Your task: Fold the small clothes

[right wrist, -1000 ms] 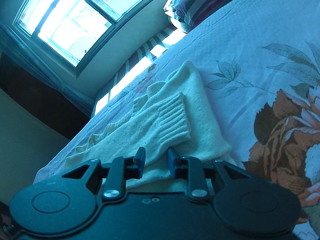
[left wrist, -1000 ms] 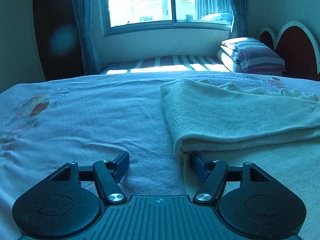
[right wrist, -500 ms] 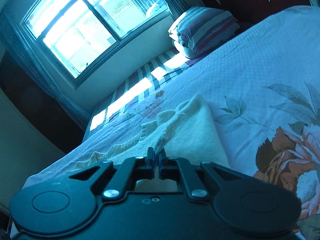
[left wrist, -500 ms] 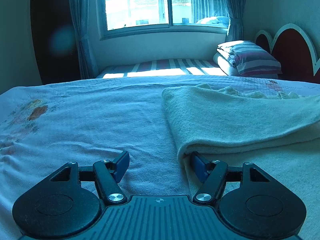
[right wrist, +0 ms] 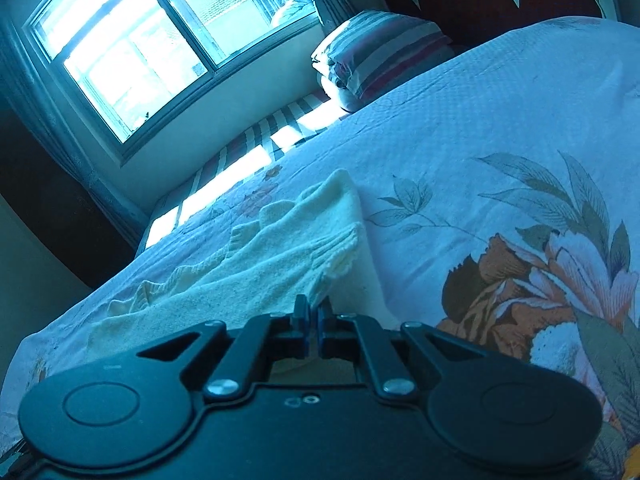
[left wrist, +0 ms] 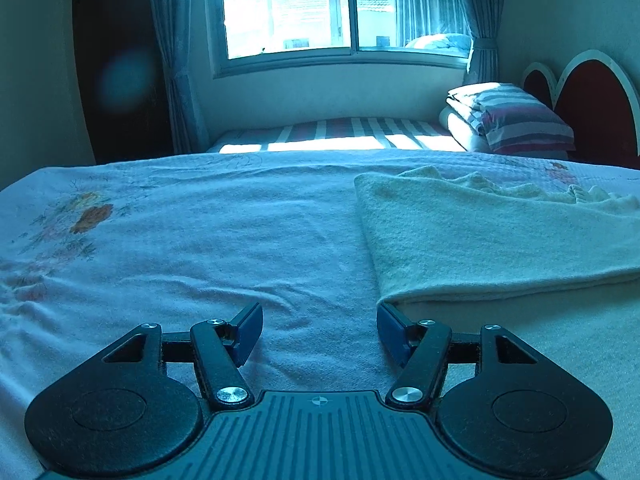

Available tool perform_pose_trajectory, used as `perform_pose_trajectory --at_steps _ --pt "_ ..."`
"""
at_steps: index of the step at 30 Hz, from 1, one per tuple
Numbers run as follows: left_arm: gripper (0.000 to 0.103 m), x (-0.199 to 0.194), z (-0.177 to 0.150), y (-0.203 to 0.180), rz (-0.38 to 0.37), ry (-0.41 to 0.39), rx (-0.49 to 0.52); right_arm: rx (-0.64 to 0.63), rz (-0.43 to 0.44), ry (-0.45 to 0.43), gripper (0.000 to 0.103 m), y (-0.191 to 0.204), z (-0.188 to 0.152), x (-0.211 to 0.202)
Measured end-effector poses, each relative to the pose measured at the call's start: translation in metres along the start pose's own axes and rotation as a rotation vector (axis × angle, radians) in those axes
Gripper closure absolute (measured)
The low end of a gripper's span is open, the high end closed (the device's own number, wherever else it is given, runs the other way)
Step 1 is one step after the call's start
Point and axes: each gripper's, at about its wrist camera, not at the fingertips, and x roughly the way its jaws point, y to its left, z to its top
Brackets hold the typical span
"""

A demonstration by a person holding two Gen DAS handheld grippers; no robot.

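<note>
A cream knit sweater lies partly folded on the floral bedspread, to the right in the left wrist view. My left gripper is open and empty, low over the bed, its right finger beside the sweater's folded edge. In the right wrist view my right gripper is shut on the sweater near the ribbed sleeve cuff and holds that part lifted off the bedspread.
A folded striped quilt sits at the bed's far right by the red headboard. A striped mattress strip lies under the window. A dark wardrobe stands at the left.
My right gripper closed on the sweater's sleeve and lifted it, tilting up. My left gripper stayed open and drew back slightly from the folded edge.
</note>
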Motion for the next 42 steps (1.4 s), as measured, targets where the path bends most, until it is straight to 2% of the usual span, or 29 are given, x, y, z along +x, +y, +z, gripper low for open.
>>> perform_pose_trajectory --at_steps 4,7,10,11,13,15,16,17,18,19,22,25,28,30,32,34,36,38,40,42 --pt "0.039 -0.001 0.000 0.012 0.017 0.006 -0.028 -0.002 -0.005 0.033 0.098 -0.004 0.000 0.007" --pt "0.039 -0.018 0.009 0.019 -0.020 -0.078 -0.081 -0.009 0.003 0.026 0.098 -0.004 -0.001 0.001" --pt "0.039 -0.016 0.021 0.005 -0.064 -0.090 -0.024 -0.031 -0.009 0.006 0.098 -0.003 -0.001 -0.002" --pt "0.039 -0.008 0.023 -0.003 -0.072 -0.067 0.006 -0.031 -0.014 0.013 0.098 -0.004 -0.002 0.001" --pt "0.039 0.014 0.023 -0.016 -0.084 0.036 0.077 -0.034 -0.021 0.023 0.098 -0.007 -0.005 0.007" --pt "0.039 0.019 0.021 -0.023 -0.078 0.025 0.088 -0.054 -0.024 0.017 0.099 -0.008 -0.006 0.007" --pt "0.039 0.016 0.024 -0.024 -0.073 0.027 0.096 -0.063 -0.021 0.016 0.097 -0.008 -0.006 0.005" --pt "0.039 0.008 0.028 -0.024 -0.063 -0.017 0.096 -0.071 -0.025 0.012 0.091 -0.008 -0.004 0.002" --pt "0.039 0.001 0.032 -0.022 -0.075 -0.062 0.088 -0.084 -0.039 -0.012 0.090 -0.009 -0.001 -0.005" --pt "0.039 -0.002 0.038 -0.021 -0.089 -0.088 0.082 -0.092 -0.048 -0.049 0.083 -0.009 0.003 -0.014" --pt "0.039 0.003 0.058 -0.032 -0.142 -0.132 0.106 -0.116 -0.034 -0.116 0.086 -0.007 0.019 -0.022" --pt "0.039 0.021 0.071 -0.055 -0.220 -0.152 0.173 -0.166 0.045 -0.065 0.087 0.005 0.031 -0.001" --pt "0.039 0.045 0.079 -0.076 -0.258 -0.124 0.234 -0.275 0.057 -0.005 0.087 0.020 0.029 0.025" --pt "0.039 0.063 0.079 -0.081 -0.248 -0.089 0.250 -0.327 0.062 0.026 0.087 0.025 0.026 0.039" --pt "0.039 0.080 0.073 -0.078 -0.205 -0.036 0.249 -0.382 0.016 0.039 0.096 0.025 0.023 0.049" --pt "0.039 0.080 0.072 -0.062 -0.199 -0.033 0.166 -0.381 -0.028 0.017 0.103 0.017 0.023 0.049" --pt "0.039 0.068 0.075 -0.057 -0.151 -0.067 0.136 -0.364 -0.063 0.008 0.102 0.014 0.028 0.044" --pt "0.039 0.057 0.078 -0.069 -0.193 -0.108 0.173 -0.386 -0.055 -0.020 0.080 0.028 0.031 0.040" --pt "0.039 0.055 0.079 -0.089 -0.226 -0.131 0.247 -0.417 0.019 -0.024 0.079 0.049 0.031 0.046" --pt "0.039 0.064 0.080 -0.109 -0.238 -0.102 0.325 -0.437 0.100 0.035 0.074 0.070 0.031 0.066"
